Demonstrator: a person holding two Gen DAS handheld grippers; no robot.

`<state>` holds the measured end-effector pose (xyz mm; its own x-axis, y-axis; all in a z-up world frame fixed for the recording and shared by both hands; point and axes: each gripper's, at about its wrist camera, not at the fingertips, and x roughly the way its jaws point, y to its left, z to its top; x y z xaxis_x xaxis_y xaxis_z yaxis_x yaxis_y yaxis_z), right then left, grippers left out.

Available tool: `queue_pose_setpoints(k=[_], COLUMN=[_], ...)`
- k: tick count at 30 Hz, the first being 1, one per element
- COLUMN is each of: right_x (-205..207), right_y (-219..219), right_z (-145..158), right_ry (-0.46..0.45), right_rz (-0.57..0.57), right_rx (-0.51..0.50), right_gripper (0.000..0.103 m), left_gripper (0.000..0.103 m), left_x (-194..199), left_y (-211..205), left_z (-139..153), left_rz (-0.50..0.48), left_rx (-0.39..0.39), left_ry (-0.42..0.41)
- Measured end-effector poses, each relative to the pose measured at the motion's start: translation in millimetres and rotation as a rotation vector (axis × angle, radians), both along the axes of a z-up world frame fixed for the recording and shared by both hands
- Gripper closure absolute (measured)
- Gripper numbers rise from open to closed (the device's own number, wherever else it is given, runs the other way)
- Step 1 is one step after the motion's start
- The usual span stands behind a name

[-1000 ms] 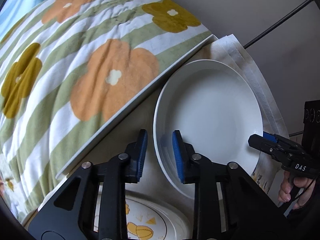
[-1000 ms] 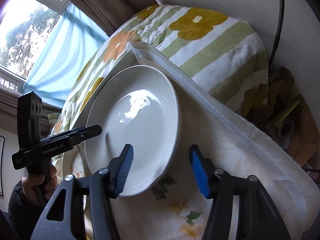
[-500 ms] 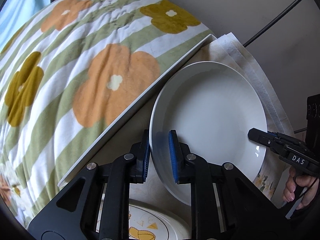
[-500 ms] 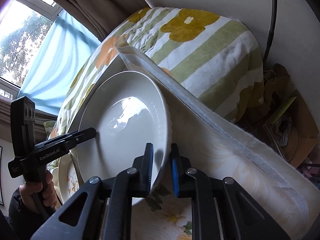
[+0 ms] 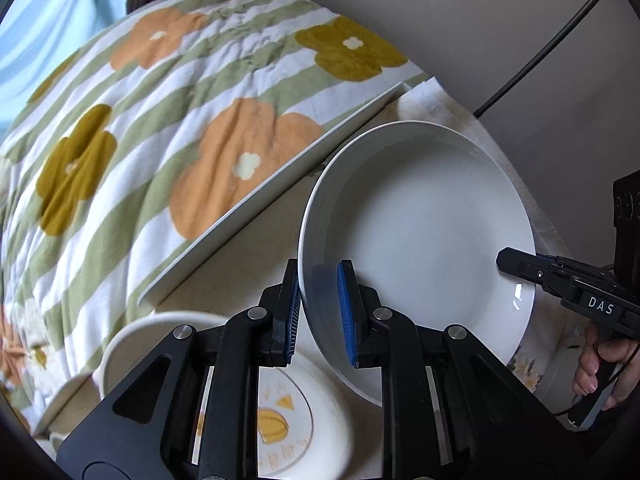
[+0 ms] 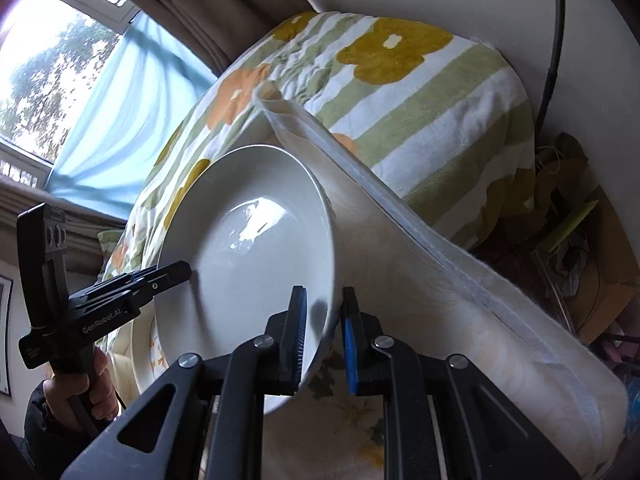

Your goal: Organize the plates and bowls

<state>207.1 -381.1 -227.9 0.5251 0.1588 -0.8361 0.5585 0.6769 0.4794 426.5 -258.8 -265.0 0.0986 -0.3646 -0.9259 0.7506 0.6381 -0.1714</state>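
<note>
In the left wrist view, our left gripper (image 5: pixel 320 312) is clamped on the near rim of the white plate (image 5: pixel 420 224), which stands tilted just above the patterned plate (image 5: pixel 288 420); we should lift both sides evenly so it does not twist. In the right wrist view, our right gripper (image 6: pixel 323 340) pinches the opposite rim, with the cloth (image 6: pixel 420 280) just beyond; we should keep this grip firm.

- A bed blanket (image 5: pixel 192 128) with green and white stripes and orange and mustard flowers fills the left.
- Beyond the blanket, a window (image 6: pixel 44 60) glows with daylight, trees outside.
- A pale blue curtain (image 6: pixel 128 120) hangs beside the blanket, brown drapes (image 6: pixel 192 4) above it.
- A plain off-white wall (image 5: pixel 460 20) rises behind the blanket, a dark cable (image 6: pixel 554 40) running down it.
- Right of the blanket sits cardboard clutter (image 6: pixel 580 240).
</note>
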Motion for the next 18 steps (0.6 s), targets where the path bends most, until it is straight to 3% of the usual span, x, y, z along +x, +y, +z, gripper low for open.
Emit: queue_pose_setpoints(k=[11, 18], right_x=[-14, -27], right_y=[5, 31], right_z=[63, 97], right_ry=[-0.08, -0.129], right_rz=[0.274, 0.506], right_rx=[-0.03, -0.052], right_gripper=[0.088, 0.088], left_gripper=[0.087, 0.087], left_x=[-83, -157], left_y=[51, 109], left_z=[82, 102], left_rz=[0.271, 0.492], left_rx=[-0.041, -0.055], left_ry=[-0.114, -0.14])
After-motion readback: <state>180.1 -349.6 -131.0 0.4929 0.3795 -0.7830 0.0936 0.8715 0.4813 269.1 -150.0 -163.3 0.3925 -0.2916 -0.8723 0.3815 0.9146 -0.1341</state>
